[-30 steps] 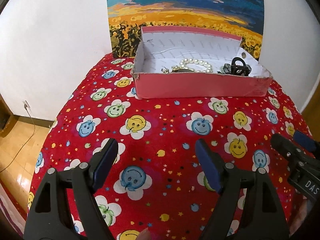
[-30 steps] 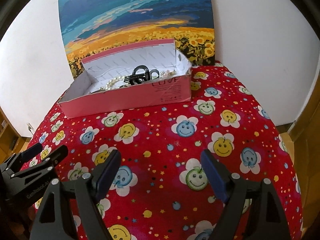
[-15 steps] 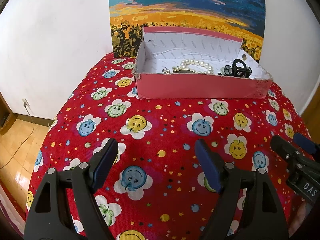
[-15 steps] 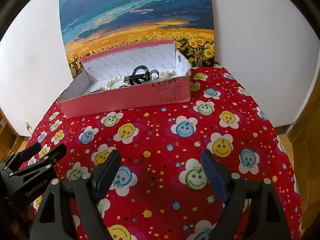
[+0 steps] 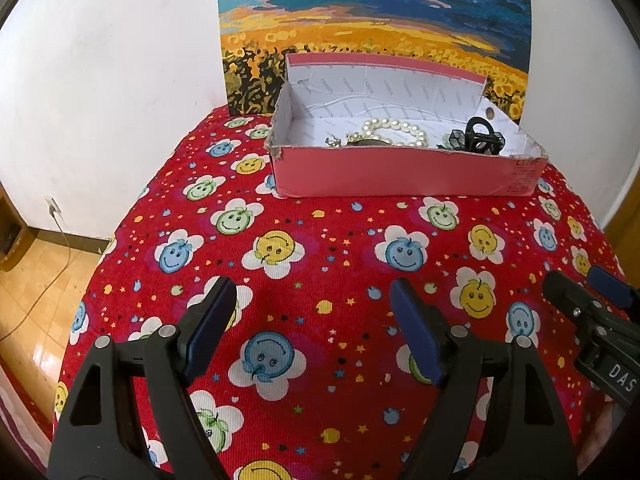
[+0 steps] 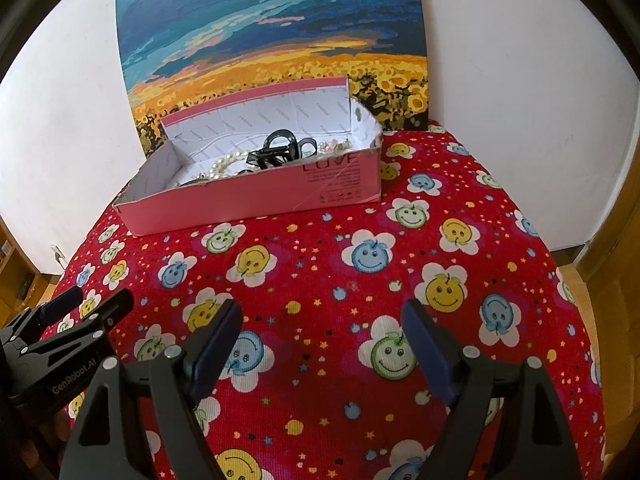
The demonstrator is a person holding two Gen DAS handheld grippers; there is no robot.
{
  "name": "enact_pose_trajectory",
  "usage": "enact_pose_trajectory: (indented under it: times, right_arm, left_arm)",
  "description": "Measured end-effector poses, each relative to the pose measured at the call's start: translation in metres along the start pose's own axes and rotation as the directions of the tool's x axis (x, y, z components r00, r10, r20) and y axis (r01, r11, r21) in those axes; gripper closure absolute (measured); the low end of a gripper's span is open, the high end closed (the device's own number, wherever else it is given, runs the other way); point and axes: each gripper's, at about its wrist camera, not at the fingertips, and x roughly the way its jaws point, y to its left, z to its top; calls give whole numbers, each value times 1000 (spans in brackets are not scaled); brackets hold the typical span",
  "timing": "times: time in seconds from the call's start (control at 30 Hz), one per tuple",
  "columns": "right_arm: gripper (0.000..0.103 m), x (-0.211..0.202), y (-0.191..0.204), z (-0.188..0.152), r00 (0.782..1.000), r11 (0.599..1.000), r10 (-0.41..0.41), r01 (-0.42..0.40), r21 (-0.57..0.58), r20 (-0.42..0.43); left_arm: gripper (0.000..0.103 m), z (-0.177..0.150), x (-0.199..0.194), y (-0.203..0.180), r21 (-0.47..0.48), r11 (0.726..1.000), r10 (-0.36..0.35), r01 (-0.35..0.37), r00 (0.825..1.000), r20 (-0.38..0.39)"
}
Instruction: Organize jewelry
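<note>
The left gripper (image 5: 312,332) and right gripper (image 6: 322,344) hover wide open and empty above the red smiley-print cloth (image 5: 340,240), well short of the pink box (image 5: 400,176). The pearl bracelet (image 5: 396,132) and black hair claw (image 5: 478,136) lie inside it, probably gathered there for tidy keeping.

A red smiley-flower cloth (image 5: 328,248) covers the table, a sunflower painting (image 5: 372,20) leans on the white wall (image 5: 108,60) at its far edge.
</note>
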Motion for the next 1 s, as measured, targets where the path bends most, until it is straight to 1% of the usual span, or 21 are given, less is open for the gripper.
enact_pose_trajectory:
  times: [1.0]
  right_arm:
    - [20, 0, 0, 1, 1000, 1000, -2, 2, -5, 3]
  left_arm:
    - [26, 0, -2, -3, 3, 1000, 5, -5, 1000, 9]
